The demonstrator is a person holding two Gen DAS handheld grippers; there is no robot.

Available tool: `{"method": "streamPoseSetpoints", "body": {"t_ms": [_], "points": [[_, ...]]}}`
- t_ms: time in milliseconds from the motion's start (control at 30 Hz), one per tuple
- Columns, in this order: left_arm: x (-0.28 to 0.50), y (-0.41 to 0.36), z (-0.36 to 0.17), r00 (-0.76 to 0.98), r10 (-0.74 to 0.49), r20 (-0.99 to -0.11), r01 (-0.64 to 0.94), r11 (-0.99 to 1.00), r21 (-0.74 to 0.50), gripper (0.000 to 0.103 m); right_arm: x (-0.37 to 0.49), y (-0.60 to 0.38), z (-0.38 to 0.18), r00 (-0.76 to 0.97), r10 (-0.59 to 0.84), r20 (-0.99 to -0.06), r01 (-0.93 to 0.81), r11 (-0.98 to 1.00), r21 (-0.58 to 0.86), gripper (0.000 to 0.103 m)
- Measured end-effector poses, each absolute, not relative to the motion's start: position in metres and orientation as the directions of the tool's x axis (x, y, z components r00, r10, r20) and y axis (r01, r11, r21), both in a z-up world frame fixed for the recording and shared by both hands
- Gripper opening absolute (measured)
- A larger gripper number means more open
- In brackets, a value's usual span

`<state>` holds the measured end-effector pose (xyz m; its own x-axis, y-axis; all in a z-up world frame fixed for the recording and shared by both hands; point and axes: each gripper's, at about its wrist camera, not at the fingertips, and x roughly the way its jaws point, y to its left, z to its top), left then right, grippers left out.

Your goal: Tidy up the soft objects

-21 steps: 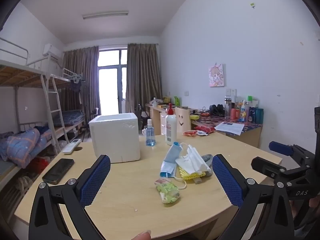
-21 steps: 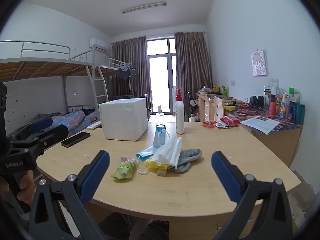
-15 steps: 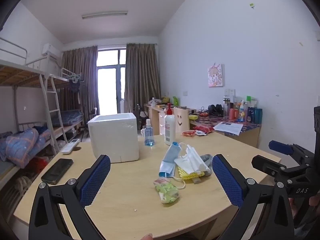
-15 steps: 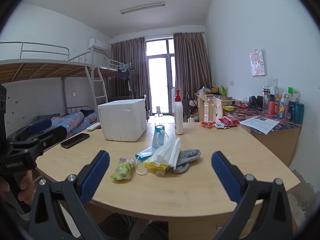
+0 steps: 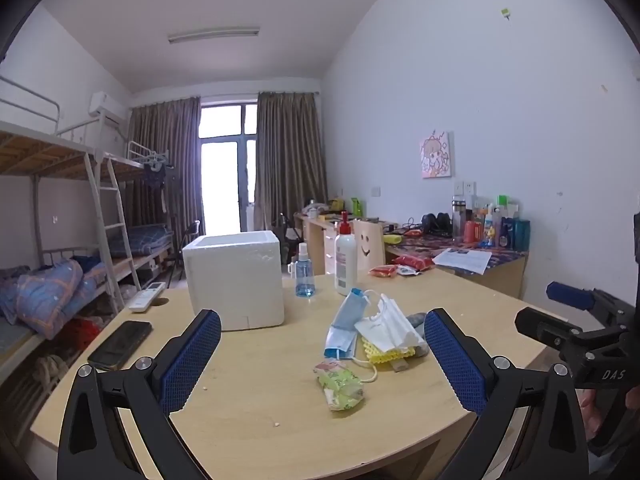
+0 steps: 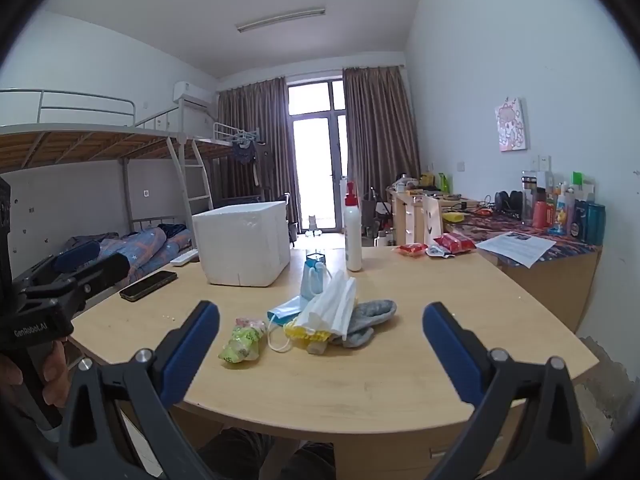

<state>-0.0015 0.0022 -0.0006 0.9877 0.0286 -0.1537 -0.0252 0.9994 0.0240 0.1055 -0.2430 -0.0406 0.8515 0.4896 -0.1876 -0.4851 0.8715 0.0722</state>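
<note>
"GenRobot.AI" is read on the left gripper (image 6: 60, 280), "DAS" on the right gripper (image 5: 576, 320); both are held spread and empty. The face masks (image 6: 332, 308), grey sock (image 6: 370, 314) and green packet (image 6: 242, 340) are heaped on the wooden table (image 6: 360, 392).

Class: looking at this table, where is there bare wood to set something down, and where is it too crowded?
Free: the near edge of the table, in front of the green packet and the pile of masks and sock; also the right side toward the red snacks. Crowded: the middle, from the pile back to the foam box and bottles. Both grippers are open above the near edge.
</note>
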Motion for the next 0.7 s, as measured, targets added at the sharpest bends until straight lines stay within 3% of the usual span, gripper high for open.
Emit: {"method": "streamPoseSetpoints", "body": {"t_ms": [700], "points": [[-0.0012,0.0038,-0.0016,0.987,0.034,-0.154,-0.031,0.999,0.02,0.102,0.1063,-0.2378,-0.0448,0.844,0.497,-0.2,-0.496,0.866,0.062,0.103]]}}
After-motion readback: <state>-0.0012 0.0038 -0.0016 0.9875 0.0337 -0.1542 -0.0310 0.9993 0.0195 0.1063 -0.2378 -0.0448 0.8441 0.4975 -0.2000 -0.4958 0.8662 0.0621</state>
